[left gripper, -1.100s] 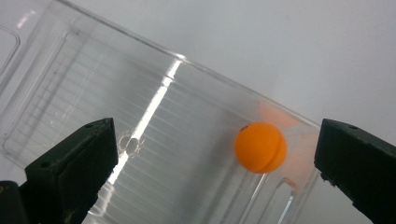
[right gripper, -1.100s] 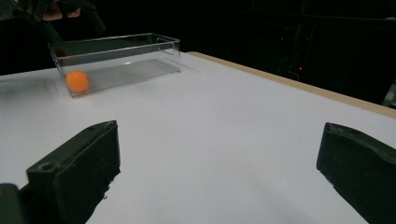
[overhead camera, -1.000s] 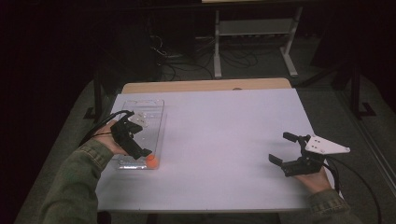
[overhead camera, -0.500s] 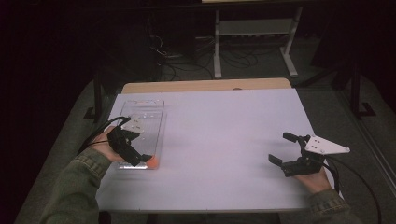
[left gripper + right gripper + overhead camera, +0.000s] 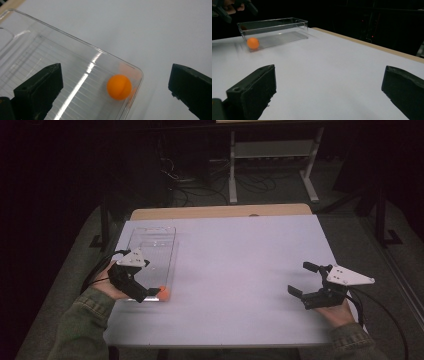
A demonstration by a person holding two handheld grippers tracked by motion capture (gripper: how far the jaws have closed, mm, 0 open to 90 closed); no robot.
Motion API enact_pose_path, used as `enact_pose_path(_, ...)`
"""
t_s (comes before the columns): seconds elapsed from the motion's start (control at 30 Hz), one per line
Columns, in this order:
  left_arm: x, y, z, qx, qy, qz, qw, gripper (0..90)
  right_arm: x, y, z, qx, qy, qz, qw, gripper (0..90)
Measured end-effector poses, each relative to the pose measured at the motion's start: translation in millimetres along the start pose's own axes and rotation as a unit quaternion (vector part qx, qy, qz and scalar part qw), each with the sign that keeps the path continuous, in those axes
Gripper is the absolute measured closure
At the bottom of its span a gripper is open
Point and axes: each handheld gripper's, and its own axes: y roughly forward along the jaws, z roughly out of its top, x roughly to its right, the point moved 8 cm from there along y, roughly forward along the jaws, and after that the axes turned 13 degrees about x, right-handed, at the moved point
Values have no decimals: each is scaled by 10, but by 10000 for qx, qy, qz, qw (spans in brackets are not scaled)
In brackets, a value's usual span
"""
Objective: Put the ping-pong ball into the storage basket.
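Orange round ball (image 5: 119,87) in clear ribbed box (image 5: 75,50)

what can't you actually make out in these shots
- High view: the small orange ball is partly hidden by the left gripper; the clear plastic bin is faint against the table.
- Left gripper view: the bin's far end is cut off by the frame edge.
- Right gripper view: the dark background swallows detail.

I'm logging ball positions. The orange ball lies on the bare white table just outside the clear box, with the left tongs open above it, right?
Not quite: the orange ball lies inside the clear box, in its corner, as the left gripper view shows. The left tongs are indeed open above it.
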Motion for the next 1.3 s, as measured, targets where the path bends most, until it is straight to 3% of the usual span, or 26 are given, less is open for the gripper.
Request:
enact_pose_path(0.23,4,-52,49,359,70,234,9991,0,1,2,-3,-2,-7,5,10000,0)
enact_pose_path(0.37,-15,-92,71,637,-21,354,9973,0,1,0,-1,0,0,-1,10000,0)
enact_pose_path(0.8,-18,-122,1,1033,-141,558,9930,0,3,-2,-3,-4,-5,-13,10000,0)
enact_pose_path(0.97,3,-143,-44,1399,-351,495,9883,0,1,-2,-7,-12,-5,-1,10000,0)
enact_pose_path(1.1,14,-120,-116,1417,-385,491,9879,0,1,-3,-7,-14,-6,-4,10000,0)
enact_pose_path(1.3,16,-120,-158,1696,-520,502,9829,0,-1,3,-20,-40,-8,4,10000,0)
